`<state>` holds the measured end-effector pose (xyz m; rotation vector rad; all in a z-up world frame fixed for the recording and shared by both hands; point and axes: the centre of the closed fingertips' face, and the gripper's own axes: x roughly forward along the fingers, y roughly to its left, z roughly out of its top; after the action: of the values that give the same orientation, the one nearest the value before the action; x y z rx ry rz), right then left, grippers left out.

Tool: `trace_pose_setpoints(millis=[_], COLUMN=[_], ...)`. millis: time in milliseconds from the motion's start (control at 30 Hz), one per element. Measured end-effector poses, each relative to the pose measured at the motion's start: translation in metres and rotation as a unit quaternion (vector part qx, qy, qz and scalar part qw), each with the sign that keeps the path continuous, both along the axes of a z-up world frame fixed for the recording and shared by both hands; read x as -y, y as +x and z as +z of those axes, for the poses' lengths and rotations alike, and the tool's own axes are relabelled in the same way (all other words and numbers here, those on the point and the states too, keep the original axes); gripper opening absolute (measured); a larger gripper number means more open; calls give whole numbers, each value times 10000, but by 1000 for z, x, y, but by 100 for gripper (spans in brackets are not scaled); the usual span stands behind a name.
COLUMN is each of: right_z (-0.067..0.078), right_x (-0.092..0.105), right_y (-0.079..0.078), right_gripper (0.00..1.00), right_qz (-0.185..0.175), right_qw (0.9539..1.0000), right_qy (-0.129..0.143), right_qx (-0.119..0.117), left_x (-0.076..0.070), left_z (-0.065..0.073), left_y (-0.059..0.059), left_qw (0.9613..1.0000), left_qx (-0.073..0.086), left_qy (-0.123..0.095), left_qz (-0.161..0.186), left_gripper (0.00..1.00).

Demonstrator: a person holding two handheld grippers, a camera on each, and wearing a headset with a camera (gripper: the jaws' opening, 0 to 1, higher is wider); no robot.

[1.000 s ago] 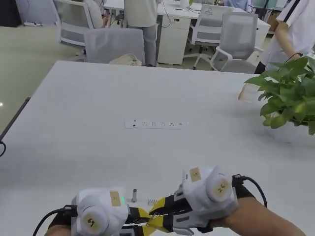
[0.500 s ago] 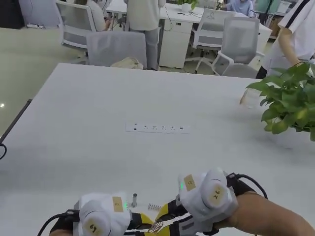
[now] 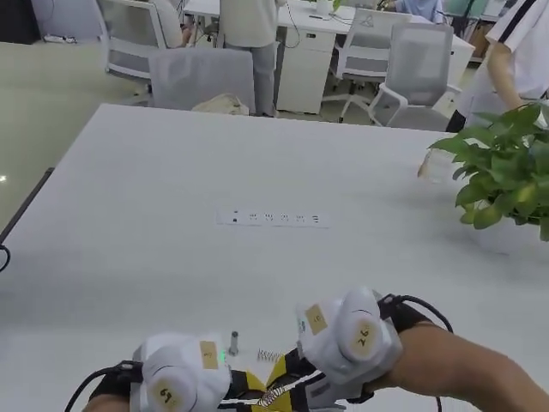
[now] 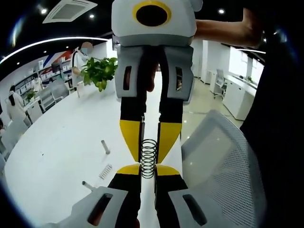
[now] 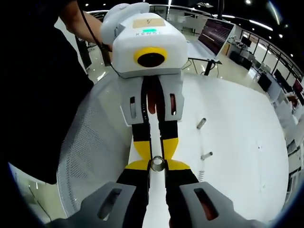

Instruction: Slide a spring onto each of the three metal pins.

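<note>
— Where was the spring (image 4: 148, 159), and how did you have it?
— Between your tips. Your left gripper (image 4: 147, 173) and right gripper (image 5: 157, 166) met nose to nose, each apparently clamped on one end, so its long axis ran straight from one gripper to the other.
— And the pin (image 3: 233, 342)?
— On the table (image 3: 257, 154) just beyond your left gripper, the nearer one. It looked upright, so the spring's axis lay crosswise to it. A loose spring (image 3: 269, 354) lay just beside it.

open tabletop (image 3: 171, 172) beyond upright pin (image 3: 233, 342) and loose spring (image 3: 268, 354).
</note>
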<state>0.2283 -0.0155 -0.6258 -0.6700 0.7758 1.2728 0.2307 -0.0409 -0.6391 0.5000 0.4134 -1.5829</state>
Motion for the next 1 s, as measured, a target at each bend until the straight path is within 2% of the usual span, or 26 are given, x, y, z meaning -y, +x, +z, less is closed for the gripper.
trace_pose_setpoints(millis=[333, 567, 667, 1000], right_z=[-2, -9, -9, -9], right_x=[3, 4, 3, 13], right_y=[-1, -6, -8, -4], right_gripper=[9, 8, 8, 8], right_qz=[34, 6, -42, -224], right_qw=[9999, 9999, 10000, 9997], right_qy=[-104, -129, -72, -21], right_qx=[44, 11, -22, 14], left_x=[2, 3, -1, -19], left_z=[-2, -11, -16, -22], left_y=[-1, -5, -1, 1], left_qw=[10000, 10000, 9997, 9988], left_qx=[-3, -14, 18, -77], left_qy=[16, 89, 174, 246], left_qz=[-28, -1, 146, 412], left_gripper=[2, 5, 11, 17])
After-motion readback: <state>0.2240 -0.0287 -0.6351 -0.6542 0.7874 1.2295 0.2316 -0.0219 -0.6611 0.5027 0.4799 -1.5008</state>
